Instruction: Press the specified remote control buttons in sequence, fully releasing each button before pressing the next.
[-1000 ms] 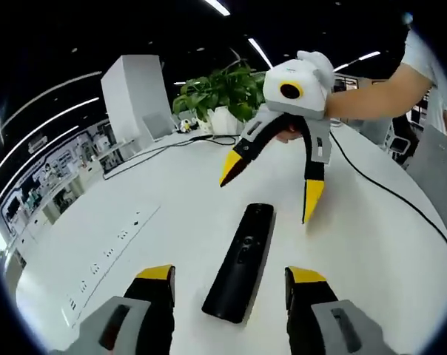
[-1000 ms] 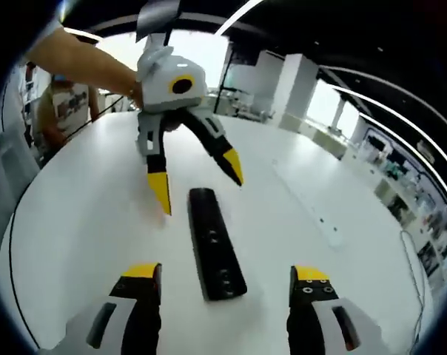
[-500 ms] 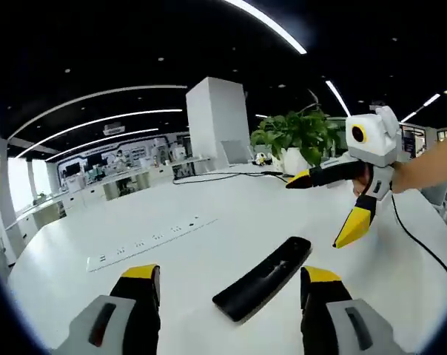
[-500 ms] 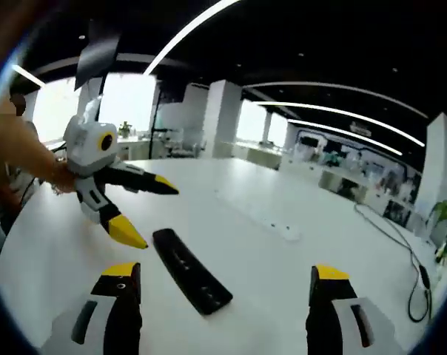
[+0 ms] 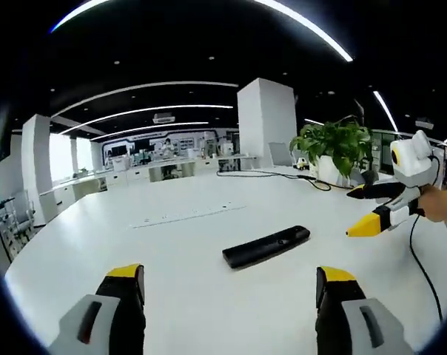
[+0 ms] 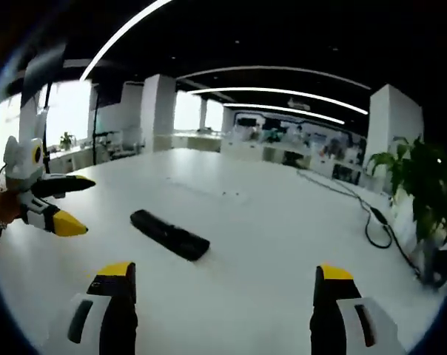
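Observation:
A black remote control [image 5: 266,246] lies flat on the white table [image 5: 186,296], ahead of my left gripper [image 5: 229,281], which is open and holds nothing. In the right gripper view the same remote [image 6: 169,234] lies ahead and left of centre. My right gripper [image 6: 220,285] is open with nothing between its yellow-tipped jaws. The right gripper [image 5: 382,209] also comes into the left gripper view at the far right, open, apart from the remote. The left gripper [image 6: 49,204] shows at the left edge of the right gripper view, open and held by a hand.
A potted plant [image 5: 334,148] stands at the table's far side, with black cables [image 5: 419,259] running across the top. A strip of sockets [image 5: 186,216] is set into the table. The plant [image 6: 423,200] and a cable [image 6: 375,222] sit on the right.
Both grippers have drawn back and apart from the remote and their views have levelled toward the room. The remote lies where it was. Both grippers stay open.

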The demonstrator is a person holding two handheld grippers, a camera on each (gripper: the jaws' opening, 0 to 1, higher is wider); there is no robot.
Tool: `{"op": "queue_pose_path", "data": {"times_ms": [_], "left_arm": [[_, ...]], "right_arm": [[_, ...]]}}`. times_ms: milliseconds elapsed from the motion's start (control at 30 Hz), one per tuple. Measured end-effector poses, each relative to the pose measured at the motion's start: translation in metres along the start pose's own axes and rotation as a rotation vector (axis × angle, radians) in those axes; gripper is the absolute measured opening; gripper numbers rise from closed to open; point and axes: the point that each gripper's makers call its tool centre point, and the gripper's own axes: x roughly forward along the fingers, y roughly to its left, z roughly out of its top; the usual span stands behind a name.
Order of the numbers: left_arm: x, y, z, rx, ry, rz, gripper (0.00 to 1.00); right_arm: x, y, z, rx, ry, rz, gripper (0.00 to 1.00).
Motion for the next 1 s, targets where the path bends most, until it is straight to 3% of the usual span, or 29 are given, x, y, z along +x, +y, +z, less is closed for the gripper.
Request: {"op": "queue_pose_path", "data": {"times_ms": [133,400,600,767,1000], "left_arm": [[-0.026,-0.001,-0.003,-0.062,0.038,0.028,1.00],[-0.072,-0.017,0.002,-0.035,0.054,0.027,1.00],[-0.103,-0.035,0.009,0.002,0.055,0.019,1.00],[-0.131,-0.038,0.022,-0.018,0.038,0.066,1.00],[-0.153,-0.056,0.022,-0.026,0.049,0.073,1.00]], "right_arm": [[-0.027,-0.002,-0.006,0.071,0.021,-0.050,0.99],[-0.084,0.012,-0.023,0.037,0.091,-0.069,0.99],[-0.120,0.026,-0.009,0.020,0.055,-0.070,0.99],[-0.151,0.038,0.007,0.005,0.010,-0.079,0.99],[-0.167,0.054,0.005,0.064,-0.008,-0.056,0.99]]}}
